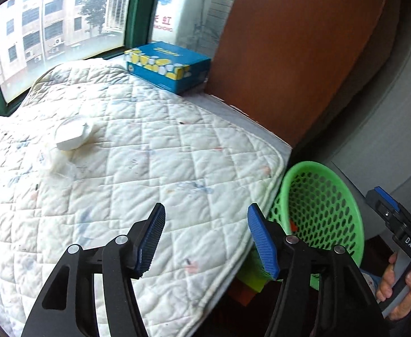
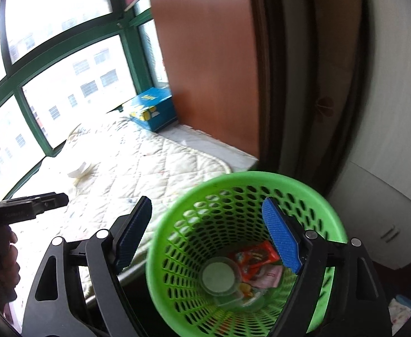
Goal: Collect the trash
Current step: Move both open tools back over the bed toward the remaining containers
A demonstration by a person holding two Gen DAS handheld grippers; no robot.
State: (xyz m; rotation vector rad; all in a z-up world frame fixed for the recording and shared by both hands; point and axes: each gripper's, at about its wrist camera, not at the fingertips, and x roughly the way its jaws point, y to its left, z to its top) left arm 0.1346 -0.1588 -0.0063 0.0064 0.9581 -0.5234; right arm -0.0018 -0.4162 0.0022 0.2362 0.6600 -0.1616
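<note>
Holding trash: green basket [image 2: 261, 193] beside quilt [image 1: 138, 151] edge — inside, red wrapper [image 2: 257, 258], clear lidded cup [image 2: 219, 279], pink paper [image 2: 270, 276], other scraps too blurred to name. White lid [image 1: 70, 134] lies on quilt, well apart from basket. Left gripper [image 1: 205, 238] jaws apart, nothing between, over quilt near its rim. Right gripper [image 2: 205, 234] wide open, empty, straddling basket rim. Blue box [image 1: 167, 66] at far corner by window [image 1: 51, 36]. Open quilt between. Right handle reads "DAS"; sign outside perhaps "虹".
</note>
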